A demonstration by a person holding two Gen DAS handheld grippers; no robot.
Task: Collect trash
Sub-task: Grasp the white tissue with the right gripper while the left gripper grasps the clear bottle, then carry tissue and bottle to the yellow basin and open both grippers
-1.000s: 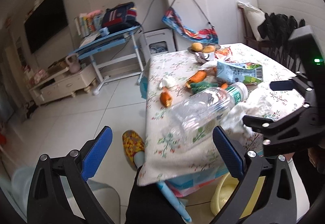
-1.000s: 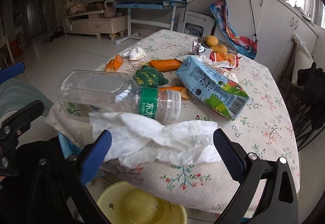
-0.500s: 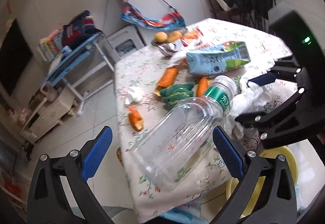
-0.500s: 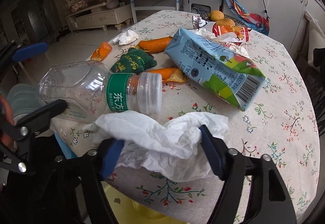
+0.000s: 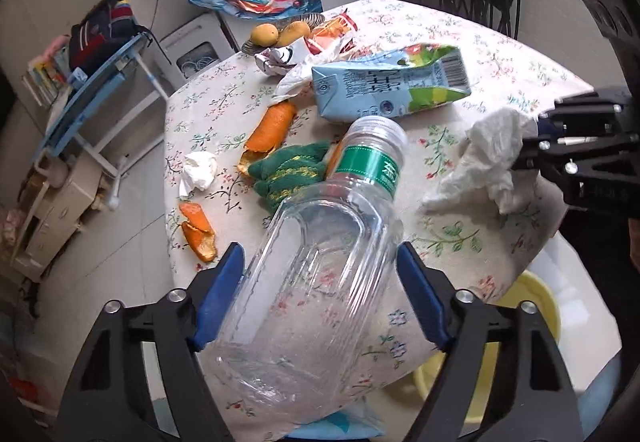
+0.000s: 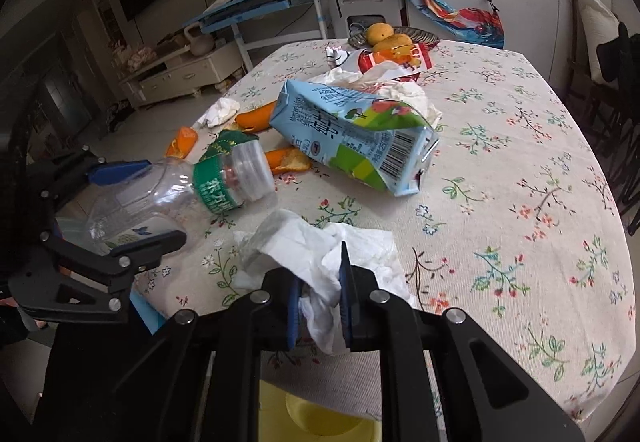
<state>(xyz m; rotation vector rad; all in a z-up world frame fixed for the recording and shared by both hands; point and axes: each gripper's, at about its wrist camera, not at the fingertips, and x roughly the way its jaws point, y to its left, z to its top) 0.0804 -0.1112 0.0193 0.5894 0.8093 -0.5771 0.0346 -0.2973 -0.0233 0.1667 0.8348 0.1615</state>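
A clear plastic bottle [image 5: 328, 226] with a green label lies on its side at the near edge of the flowered table [image 6: 520, 161]. My left gripper [image 5: 318, 262] straddles its body; the jaws are closing and both blue pads touch its sides. In the right wrist view the bottle [image 6: 168, 193] sits between the left gripper's [image 6: 140, 205] fingers. A crumpled white tissue [image 6: 304, 242] lies beside the bottle. My right gripper [image 6: 320, 266] is closing on it, and the pads pinch a fold. The tissue [image 5: 492, 157] hangs from that gripper at the right of the left wrist view.
Behind the bottle lie a blue-green milk carton [image 5: 388, 85], orange peels [image 5: 272, 129], a green wrapper [image 5: 288, 169], a small tissue ball [image 5: 200, 165] and snack wrappers beside a basket of mangoes [image 5: 280, 33]. A yellow basin [image 6: 320, 418] sits below the table's near edge.
My left gripper moved in over the bottle and its jaws narrowed onto it. The right jaws went from wide open to pinched on the tissue, bunching it up.
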